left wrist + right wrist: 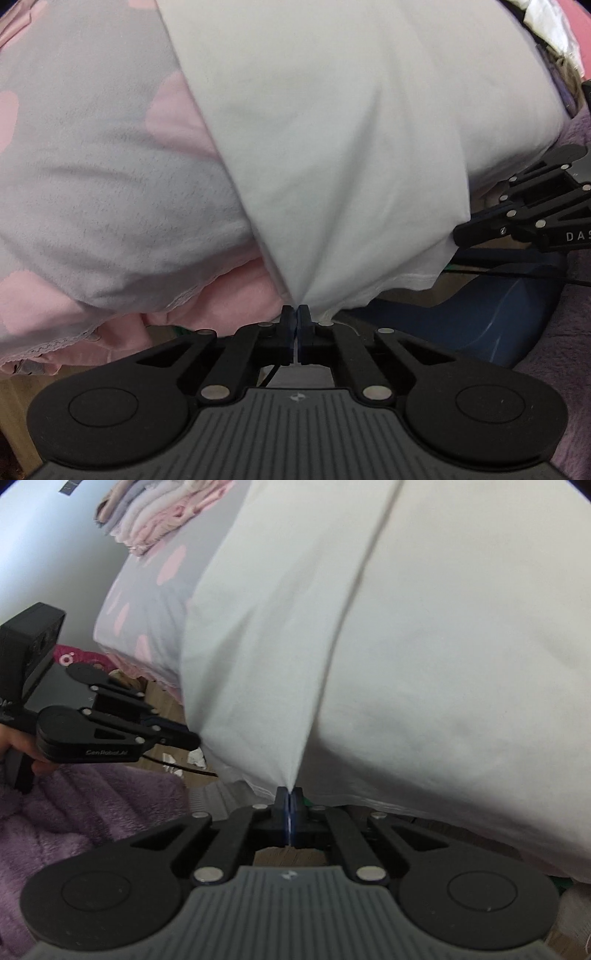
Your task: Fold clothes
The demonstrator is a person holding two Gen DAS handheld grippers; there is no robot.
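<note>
A white garment (351, 147) lies spread over the bed and hangs past its near edge. My left gripper (296, 314) is shut on the garment's lower hem, and the cloth pulls into a point at its blue pads. In the right wrist view the same white garment (424, 646) fills the frame with a long crease running through it. My right gripper (290, 794) is shut on its hem there. Each gripper shows in the other's view, the right gripper (460, 232) at the garment's right edge and the left gripper (194, 738) at its left edge, held by a hand (14, 744).
The bed cover (92, 166) under the garment is grey with pink spots and a lace edge. A stack of folded clothes (159, 513) sits at the far end by the wall. A purple fluffy fabric (74, 812) and a blue object (480, 325) lie below the bed edge.
</note>
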